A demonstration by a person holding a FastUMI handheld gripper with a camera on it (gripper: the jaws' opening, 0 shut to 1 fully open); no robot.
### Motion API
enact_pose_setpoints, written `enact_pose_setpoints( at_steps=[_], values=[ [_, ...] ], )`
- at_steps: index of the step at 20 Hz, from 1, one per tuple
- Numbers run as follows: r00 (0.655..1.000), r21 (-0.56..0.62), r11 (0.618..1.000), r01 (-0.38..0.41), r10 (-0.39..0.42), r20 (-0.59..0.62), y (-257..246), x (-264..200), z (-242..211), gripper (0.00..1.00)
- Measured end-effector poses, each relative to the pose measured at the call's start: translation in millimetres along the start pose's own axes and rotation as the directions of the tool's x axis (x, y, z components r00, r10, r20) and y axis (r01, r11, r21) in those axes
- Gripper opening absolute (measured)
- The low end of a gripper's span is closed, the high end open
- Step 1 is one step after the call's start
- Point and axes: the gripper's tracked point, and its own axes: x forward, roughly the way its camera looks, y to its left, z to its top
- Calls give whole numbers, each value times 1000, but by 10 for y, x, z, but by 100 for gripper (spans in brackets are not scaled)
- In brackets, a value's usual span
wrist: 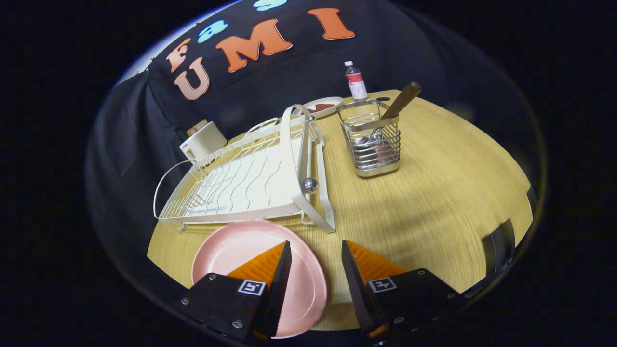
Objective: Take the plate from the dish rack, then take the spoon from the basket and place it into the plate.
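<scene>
A pink plate (241,253) lies flat on the wooden table, just in front of the white dish rack (250,178). My gripper (315,253) is open above the plate's right rim; one finger overlaps the plate, the other hangs over bare table. Nothing sits between the fingers. Beyond them, to the right of the rack, stands a wire metal basket (373,144). A spoon (399,101) with a brown wooden handle leans out of its top, bowl end down inside.
A white appliance (202,142) stands behind the rack. A small white dish with something dark (322,107) and a plastic bottle (355,82) sit at the far side of the table (448,178). A dark object (499,243) sits at the table's right edge.
</scene>
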Motion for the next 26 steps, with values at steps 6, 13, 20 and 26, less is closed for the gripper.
enact_pose_setpoints(
  at_steps=[6,13,20,26],
  values=[
    [983,-77,995,71,-57,176,-226,-116,464,86],
    [957,-80,989,125,-98,274,-455,-100,904,92],
    [902,-30,983,179,-152,404,-749,33,1523,91],
    [899,-57,978,200,-160,408,-788,294,1590,72]
  ],
)
